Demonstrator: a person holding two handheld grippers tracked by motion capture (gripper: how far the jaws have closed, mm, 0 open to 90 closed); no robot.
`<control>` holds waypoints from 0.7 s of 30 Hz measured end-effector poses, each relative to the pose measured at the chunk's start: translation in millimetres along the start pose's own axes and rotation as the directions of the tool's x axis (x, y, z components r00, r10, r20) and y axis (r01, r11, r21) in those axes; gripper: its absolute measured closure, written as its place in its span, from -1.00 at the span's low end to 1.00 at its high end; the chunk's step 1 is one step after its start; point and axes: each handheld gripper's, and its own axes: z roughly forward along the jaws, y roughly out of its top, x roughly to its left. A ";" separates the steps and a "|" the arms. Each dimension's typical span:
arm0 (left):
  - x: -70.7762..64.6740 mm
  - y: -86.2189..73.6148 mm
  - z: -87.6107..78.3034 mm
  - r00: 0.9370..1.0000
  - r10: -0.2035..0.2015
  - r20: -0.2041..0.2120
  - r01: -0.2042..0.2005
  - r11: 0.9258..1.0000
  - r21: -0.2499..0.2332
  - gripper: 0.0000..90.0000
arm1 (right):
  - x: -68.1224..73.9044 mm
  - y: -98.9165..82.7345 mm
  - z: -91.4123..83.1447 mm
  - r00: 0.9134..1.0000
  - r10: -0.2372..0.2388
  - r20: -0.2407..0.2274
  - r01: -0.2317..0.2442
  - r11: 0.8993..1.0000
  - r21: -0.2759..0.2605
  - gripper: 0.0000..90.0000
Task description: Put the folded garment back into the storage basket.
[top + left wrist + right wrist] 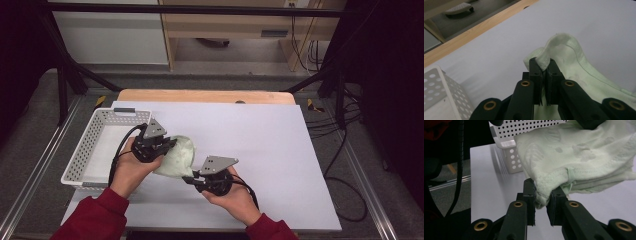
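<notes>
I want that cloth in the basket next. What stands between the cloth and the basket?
Nothing visible does. The cloth hangs pinched in both claws, left and right, just beside the basket. Its near wall is the one thing to lift over; what shows of its inside looks bare.

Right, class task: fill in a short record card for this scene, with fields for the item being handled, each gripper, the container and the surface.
item: pale green garment, bunched, between the two grippers
left gripper: fingers shut on a hemmed edge of the garment
right gripper: fingers shut on a stitched hem of the garment
container: white perforated basket, left of the garment
surface: white sheet on a wooden table
</notes>
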 end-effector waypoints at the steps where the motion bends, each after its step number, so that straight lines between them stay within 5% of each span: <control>1: 1.2 0.1 -1.2 1.000 -0.005 -0.002 0.005 1.000 -0.003 0.89 | 0.4 0.7 1.5 1.000 -0.008 0.001 0.008 1.000 0.006 0.77; 14: 16.8 9.4 -10.2 1.000 -0.012 -0.024 0.012 1.000 -0.028 0.89 | -7.5 18.7 1.4 0.998 -0.047 0.033 0.046 0.999 0.006 0.76; 20: 27.4 20.9 -21.4 0.998 -0.002 -0.059 0.000 0.999 -0.033 0.89 | -10.1 37.3 5.0 0.997 -0.070 0.043 0.071 0.997 -0.031 0.76; 21: 29.6 24.6 -26.7 0.996 0.019 -0.092 -0.022 0.999 -0.034 0.89 | -10.9 40.4 5.6 0.997 -0.068 0.044 0.070 0.997 -0.037 0.76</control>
